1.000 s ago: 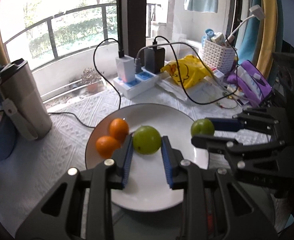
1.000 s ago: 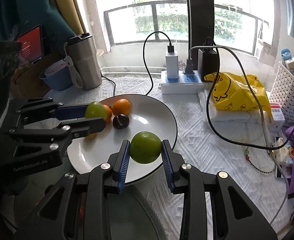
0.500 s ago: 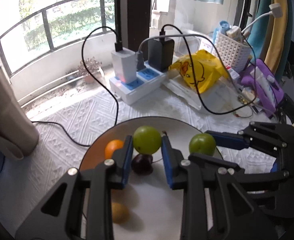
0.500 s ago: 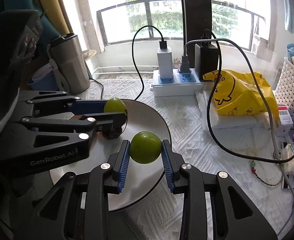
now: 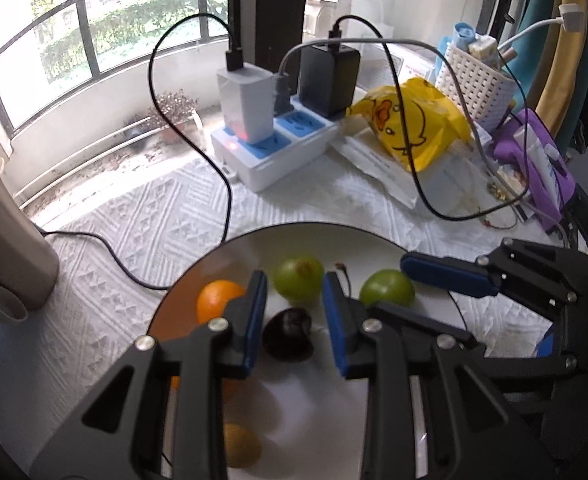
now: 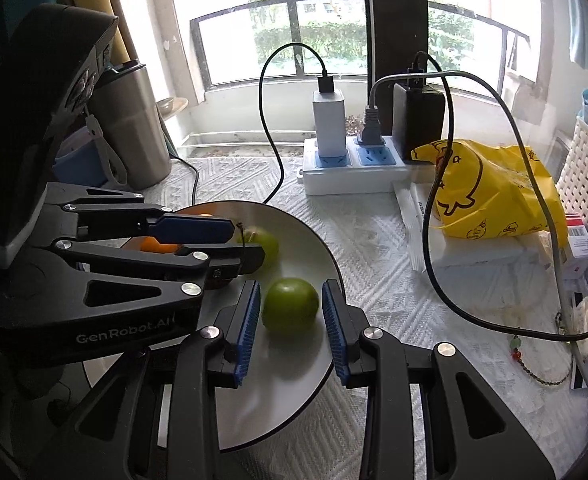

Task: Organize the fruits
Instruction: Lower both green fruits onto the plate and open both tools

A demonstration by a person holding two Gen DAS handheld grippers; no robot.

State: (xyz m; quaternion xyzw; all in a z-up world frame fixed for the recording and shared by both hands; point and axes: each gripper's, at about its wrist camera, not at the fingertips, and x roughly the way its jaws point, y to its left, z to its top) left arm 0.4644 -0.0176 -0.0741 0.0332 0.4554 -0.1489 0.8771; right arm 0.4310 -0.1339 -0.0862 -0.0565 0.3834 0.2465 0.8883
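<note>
both the left claw [image 5: 291,282] and right claw [image 6: 290,300] clamp green fruits [image 5: 298,286]; only left view shows the yellow fruit [image 5: 239,445].

The right gripper [image 6: 290,307] has a green fruit [image 6: 289,309] between its blue pads, above the near edge of a white plate [image 6: 314,248]. Beyond its jaws to the left, the left gripper [image 6: 241,246] reaches over the plate, a second green fruit [image 6: 265,242] at its tips.
</note>
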